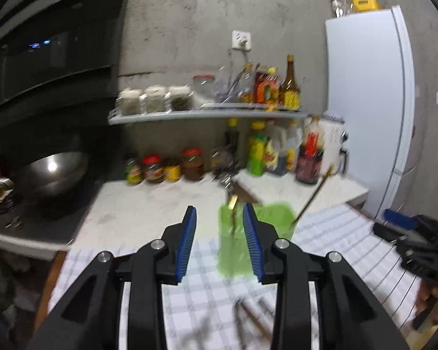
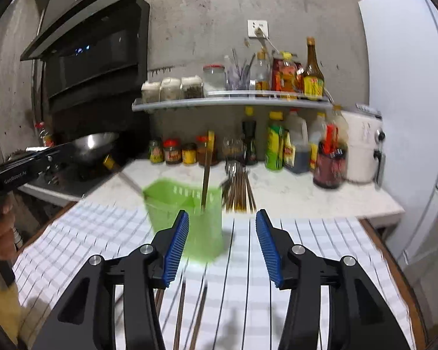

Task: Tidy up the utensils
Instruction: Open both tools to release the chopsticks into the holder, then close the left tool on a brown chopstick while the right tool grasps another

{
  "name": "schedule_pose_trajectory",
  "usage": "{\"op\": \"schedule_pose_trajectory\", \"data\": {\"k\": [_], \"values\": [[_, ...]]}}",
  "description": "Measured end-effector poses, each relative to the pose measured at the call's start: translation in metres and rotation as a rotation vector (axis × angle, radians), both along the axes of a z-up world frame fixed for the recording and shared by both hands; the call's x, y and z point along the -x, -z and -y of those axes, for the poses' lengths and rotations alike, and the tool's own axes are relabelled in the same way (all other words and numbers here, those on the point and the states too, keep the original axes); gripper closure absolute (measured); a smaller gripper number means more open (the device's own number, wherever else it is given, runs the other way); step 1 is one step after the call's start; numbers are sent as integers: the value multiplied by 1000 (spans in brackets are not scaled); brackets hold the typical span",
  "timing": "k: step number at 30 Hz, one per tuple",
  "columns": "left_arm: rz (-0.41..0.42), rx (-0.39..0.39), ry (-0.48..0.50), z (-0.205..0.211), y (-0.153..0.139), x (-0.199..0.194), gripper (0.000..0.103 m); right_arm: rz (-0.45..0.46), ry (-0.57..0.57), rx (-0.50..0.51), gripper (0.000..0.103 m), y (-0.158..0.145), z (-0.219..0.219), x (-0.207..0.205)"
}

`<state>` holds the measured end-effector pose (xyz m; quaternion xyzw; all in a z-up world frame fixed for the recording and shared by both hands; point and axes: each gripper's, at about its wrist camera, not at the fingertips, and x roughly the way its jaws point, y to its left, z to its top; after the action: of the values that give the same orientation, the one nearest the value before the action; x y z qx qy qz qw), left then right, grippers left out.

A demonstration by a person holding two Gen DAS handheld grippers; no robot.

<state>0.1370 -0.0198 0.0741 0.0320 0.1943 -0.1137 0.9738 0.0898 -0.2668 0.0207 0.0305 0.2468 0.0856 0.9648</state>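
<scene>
Checked cloth [image 2: 73, 242] carries one green holder [image 2: 187, 204] with two utensils [image 2: 206, 172].

Lighting: dim indoor, glare spot on the wok [image 1: 54, 172]. Motion blur smears both views, heaviest around the green basket [image 2: 187, 218]. Fisheye bending and dark corners beyond the fridge [image 1: 370, 110]; light source possibly overhead.

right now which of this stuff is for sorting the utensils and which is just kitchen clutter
For the job:
- green basket, two utensils already standing in it
- loose chopsticks on the checked cloth
- chopstick bundle on the counter

Lying about:
- sauce jars
- bottles on the shelf
- wok
- fridge
</scene>
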Motion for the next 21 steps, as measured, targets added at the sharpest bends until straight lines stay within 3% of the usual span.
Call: {"op": "schedule_pose_trajectory", "data": {"k": [5, 7, 11, 14, 16, 21], "values": [[-189, -83, -53, -11, 62, 45, 69, -137, -23, -29, 54, 43, 6, 48], [-291, -76, -47, -16, 95, 62, 69, -212, -28, -45, 54, 63, 6, 65], [-404, -89, -62, -19, 137, 89, 69, -347, -8, -50, 54, 95, 3, 86], [-488, -77, -76, -22, 157, 99, 68, -432, -26, -70, 55, 113, -2, 96], [-519, -87, -80, -21, 163, 101, 68, -441, -40, -79, 55, 116, -5, 99], [-547, -103, -83, -20, 163, 103, 67, -458, -77, -62, 71, 122, -21, 95]]}}
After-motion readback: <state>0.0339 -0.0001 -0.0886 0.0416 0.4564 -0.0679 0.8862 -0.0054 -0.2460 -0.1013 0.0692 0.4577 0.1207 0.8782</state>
